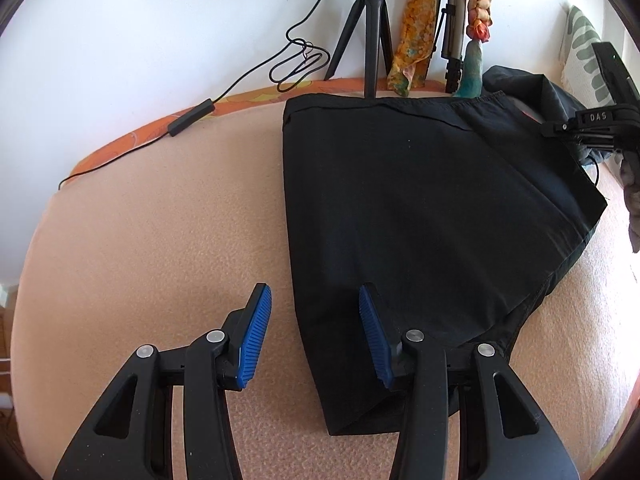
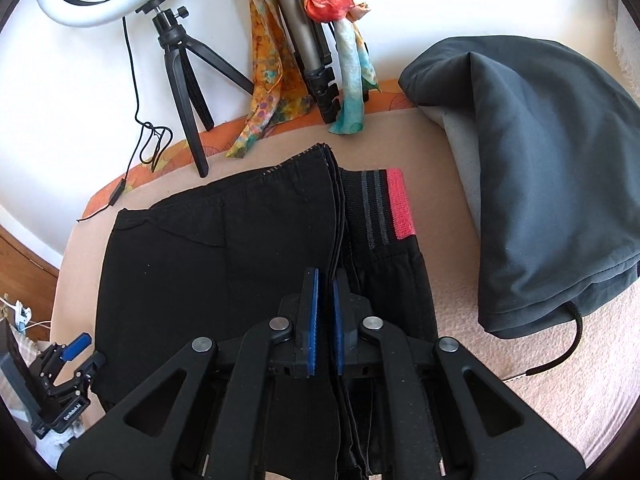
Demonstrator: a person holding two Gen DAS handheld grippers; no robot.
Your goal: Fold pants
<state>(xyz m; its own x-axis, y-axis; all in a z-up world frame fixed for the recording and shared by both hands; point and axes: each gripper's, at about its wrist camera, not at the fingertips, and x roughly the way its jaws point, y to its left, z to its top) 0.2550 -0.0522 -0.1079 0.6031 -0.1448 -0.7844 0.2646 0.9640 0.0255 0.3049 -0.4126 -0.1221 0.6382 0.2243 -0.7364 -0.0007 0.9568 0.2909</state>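
Black pants (image 1: pixel 420 208) lie folded on a peach blanket (image 1: pixel 160 220); their waistband with a red stripe (image 2: pixel 400 204) shows to the right of the upper fold. My left gripper (image 1: pixel 314 294) hangs open astride the pants' left edge, one blue pad over the blanket and the other over the cloth, pinching nothing. It also shows at the lower left of the right wrist view, the left gripper (image 2: pixel 88 354) beside the pants' corner. My right gripper (image 2: pixel 325 312) is shut on the stacked edges of the folded pants (image 2: pixel 224 264), which run between its blue pads.
A grey hooded garment (image 2: pixel 540 160) is heaped on the blanket to the right. A ring light on a small tripod (image 2: pixel 184 92), a second tripod hung with coloured scarves (image 2: pixel 272 100) and a black cable with an inline switch (image 1: pixel 192 118) line the far edge by the wall.
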